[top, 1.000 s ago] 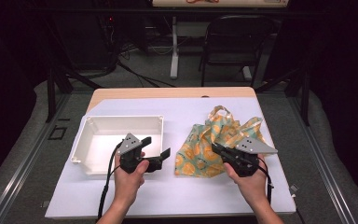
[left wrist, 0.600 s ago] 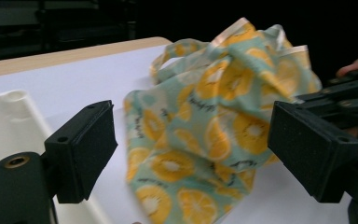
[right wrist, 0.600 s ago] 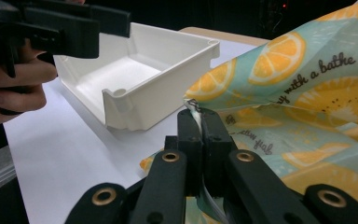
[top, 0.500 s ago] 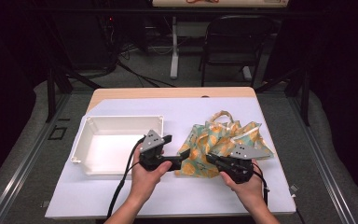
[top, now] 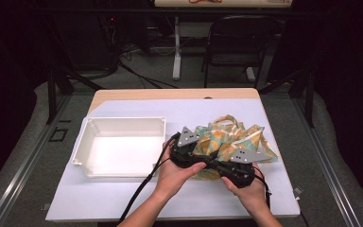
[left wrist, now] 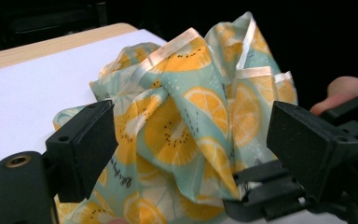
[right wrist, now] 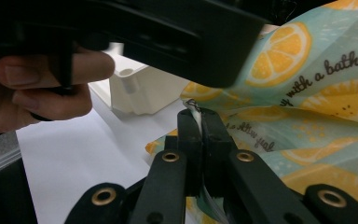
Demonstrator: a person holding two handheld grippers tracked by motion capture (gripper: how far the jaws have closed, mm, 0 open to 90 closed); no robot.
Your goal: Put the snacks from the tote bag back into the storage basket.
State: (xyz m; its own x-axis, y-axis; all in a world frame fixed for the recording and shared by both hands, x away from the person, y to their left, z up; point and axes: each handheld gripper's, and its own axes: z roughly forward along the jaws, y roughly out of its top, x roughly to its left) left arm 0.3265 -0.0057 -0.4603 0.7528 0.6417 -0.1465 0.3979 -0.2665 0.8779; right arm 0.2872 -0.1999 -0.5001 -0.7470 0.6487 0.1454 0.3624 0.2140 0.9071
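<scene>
High view: the cloth [top: 227, 142] lies crumpled at centre right of the frame on the bench [top: 123, 198], long axis running left-right, a looped strap pointing toward the top. The right tool [right wrist: 198, 116] is clenched on a cloth edge. The left tool [left wrist: 191, 144] gapes around the bunched cloth. A tray [top: 119, 150] sits just left.
</scene>
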